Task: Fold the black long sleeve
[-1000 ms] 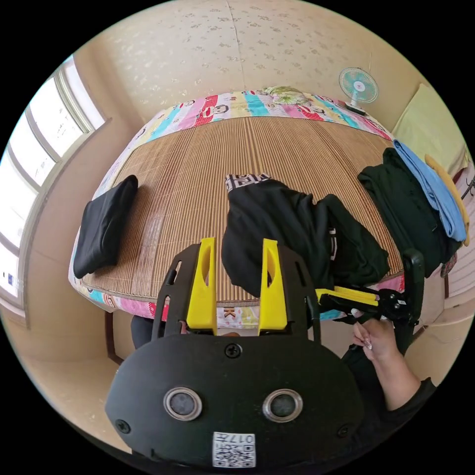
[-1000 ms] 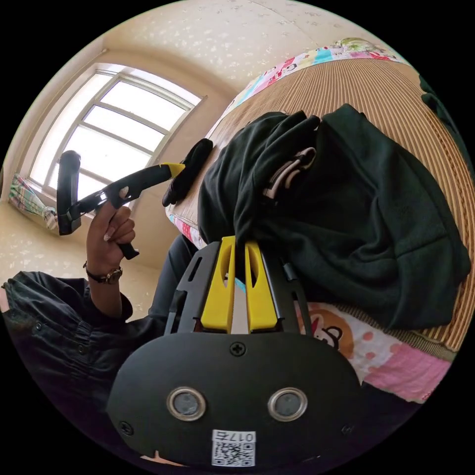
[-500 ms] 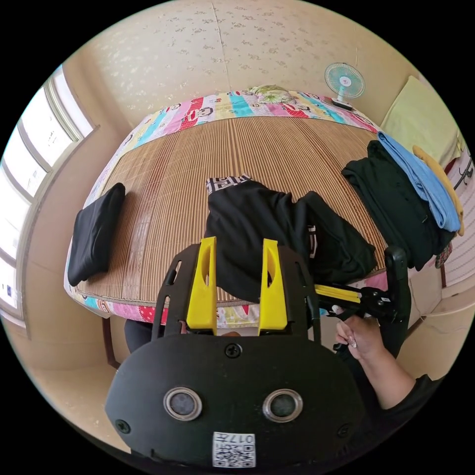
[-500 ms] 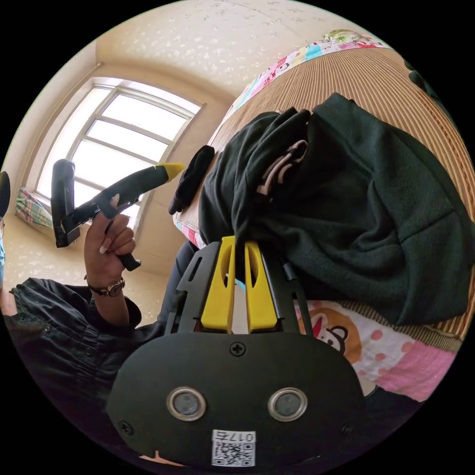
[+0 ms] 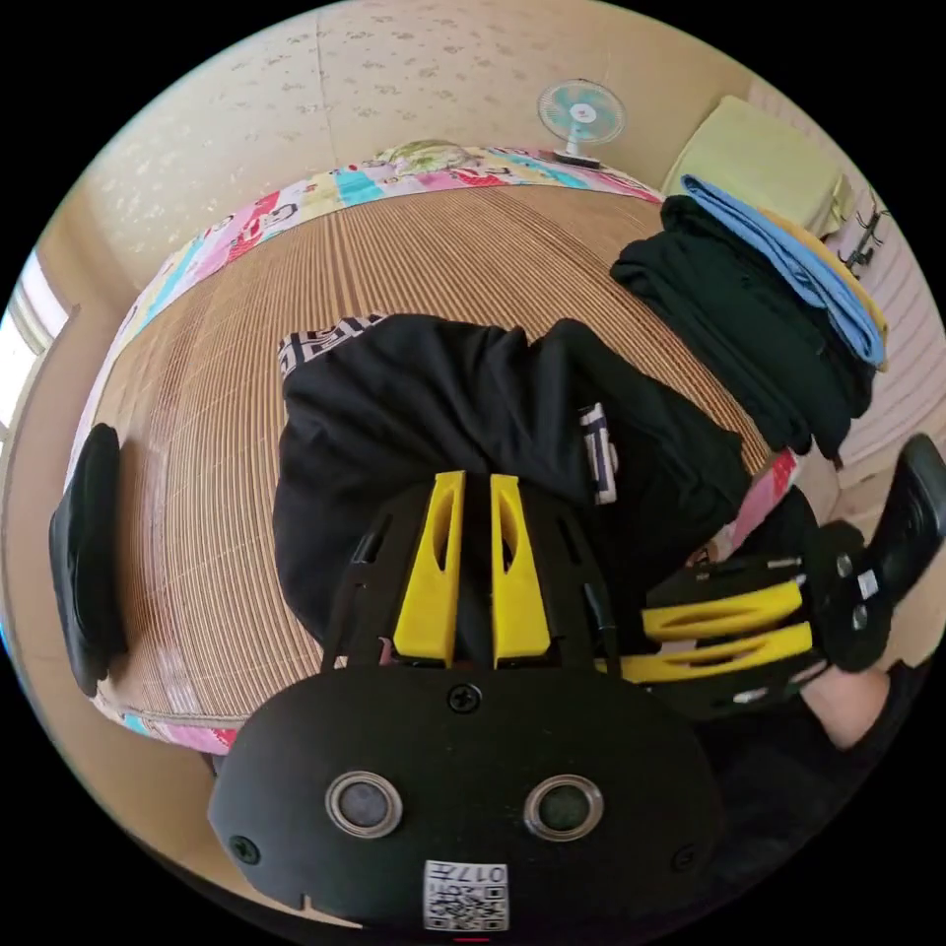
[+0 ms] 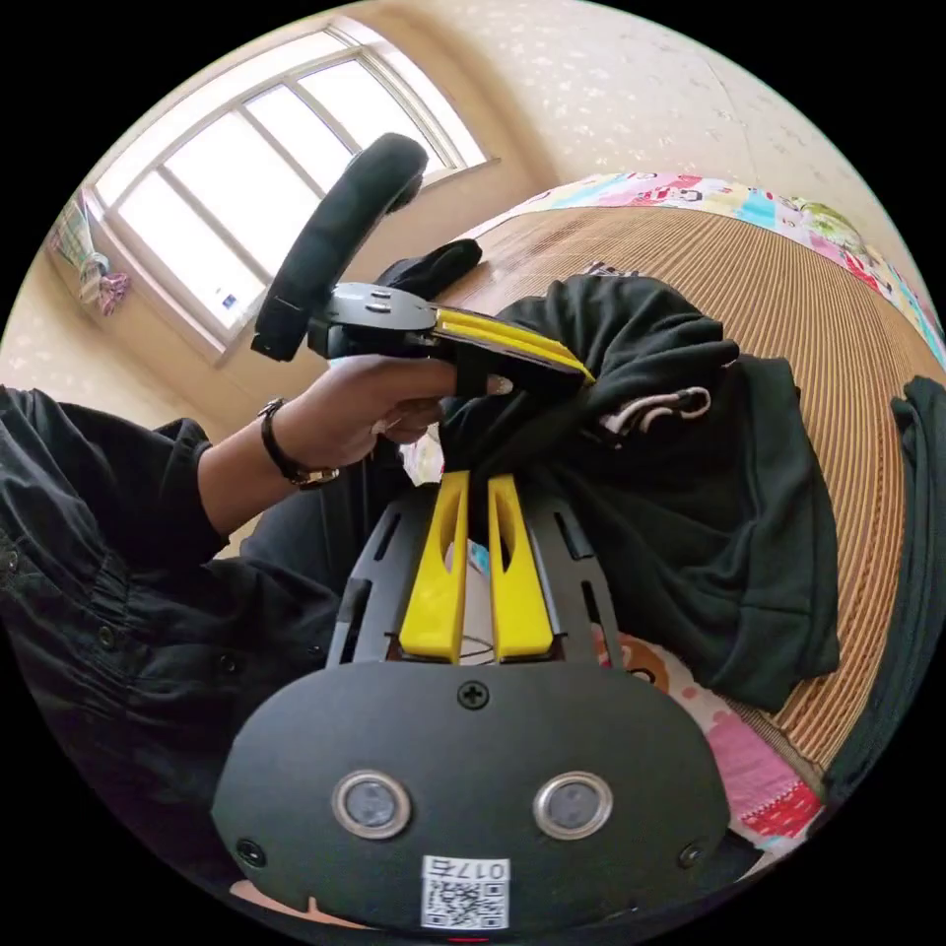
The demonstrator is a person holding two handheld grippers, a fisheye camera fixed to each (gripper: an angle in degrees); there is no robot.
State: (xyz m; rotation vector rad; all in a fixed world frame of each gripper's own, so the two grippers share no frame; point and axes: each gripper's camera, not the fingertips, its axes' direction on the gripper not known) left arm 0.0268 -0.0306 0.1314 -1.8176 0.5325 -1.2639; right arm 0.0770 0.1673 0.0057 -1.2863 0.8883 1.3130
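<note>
A folded black cloth [image 5: 87,562] is lying at the left edge of the woven bamboo mat [image 5: 236,394]. Your left gripper [image 5: 471,488] is clamping its yellow jaws together on the near edge of the crumpled black long sleeve [image 5: 463,414] at the mat's middle front. Just beside it, your right gripper [image 6: 476,485] is pinching the same hem. A stack of dark and blue folded clothes [image 5: 759,305] is sitting further right.

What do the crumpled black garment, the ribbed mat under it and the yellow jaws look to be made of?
Black long sleeve: soft matte knit, perhaps fleece or cotton; it bunches in thick, dull folds, with a woven patterned band at one edge.
Mat: thin bamboo or reed slats, going by the fine parallel ribs and slight sheen.
Left gripper and right gripper: yellow jaws look like moulded hard plastic, smooth and slotted.
</note>
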